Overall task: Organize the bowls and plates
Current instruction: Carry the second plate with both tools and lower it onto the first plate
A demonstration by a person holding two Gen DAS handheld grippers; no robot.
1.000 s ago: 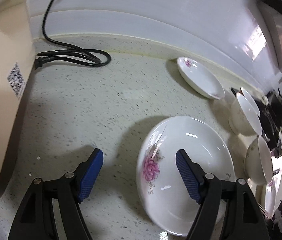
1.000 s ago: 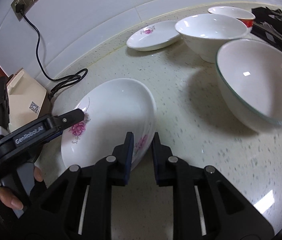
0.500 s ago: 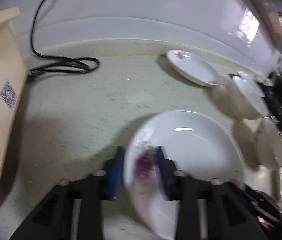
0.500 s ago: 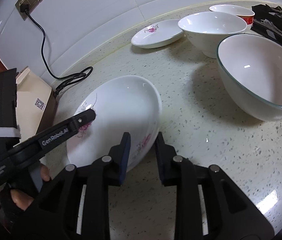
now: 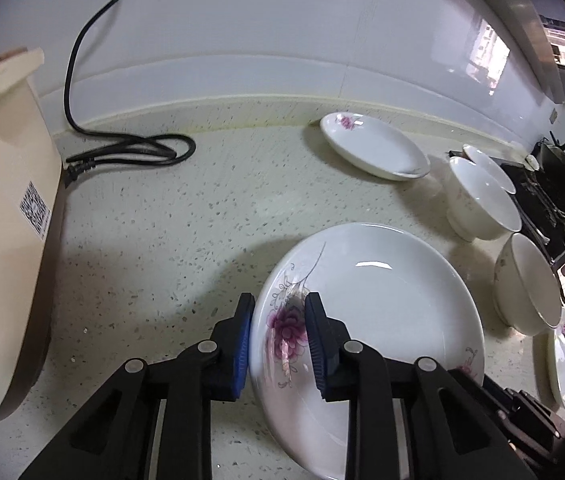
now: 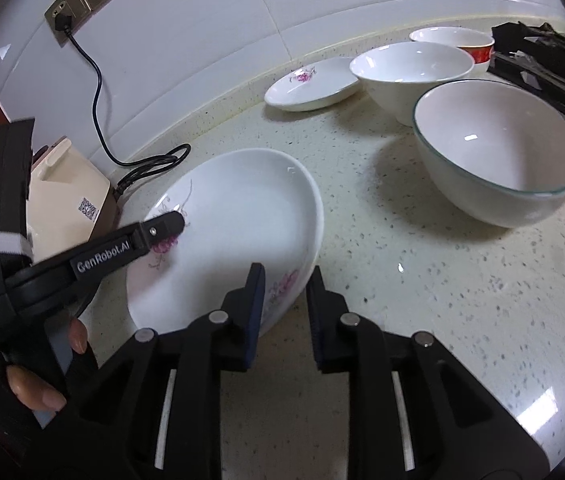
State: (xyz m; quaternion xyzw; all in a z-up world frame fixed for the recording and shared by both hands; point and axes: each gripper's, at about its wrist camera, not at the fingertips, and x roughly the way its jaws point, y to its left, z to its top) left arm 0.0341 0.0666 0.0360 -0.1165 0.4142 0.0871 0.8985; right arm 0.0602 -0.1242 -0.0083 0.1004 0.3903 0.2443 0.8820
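A: Worst outcome from here?

B: A slip. Left tongs (image 5: 279, 304) closing on the near rim of the large plate (image 5: 382, 300), right at the pink flower, rim already pinched between the pads. Right tongs (image 6: 286, 276) clamped on the opposite rim. Glazed, slick, tilted above the speckled surface (image 5: 162, 240); hard to tell whether fully clear of it.

A: Cause?

B: Probably uneven pulling or twisting between two hands, levering the rim out of one pair. Then a drop onto hard stone, likely a chip or crack.

A: Anything else?

B: Swinging toward the bowls nearby, risking a knock. Also the beige appliance (image 5: 6, 220) and black cord (image 5: 130, 152) on the other side.

A: Count?

B: Three plates: the large one held, a smaller one (image 5: 374, 148) by the wall, a third (image 5: 564, 356) at the far edge. Three bowls: glass-rimmed (image 6: 498, 152), plain white (image 6: 410, 72), and red-banded (image 6: 454, 42) behind.
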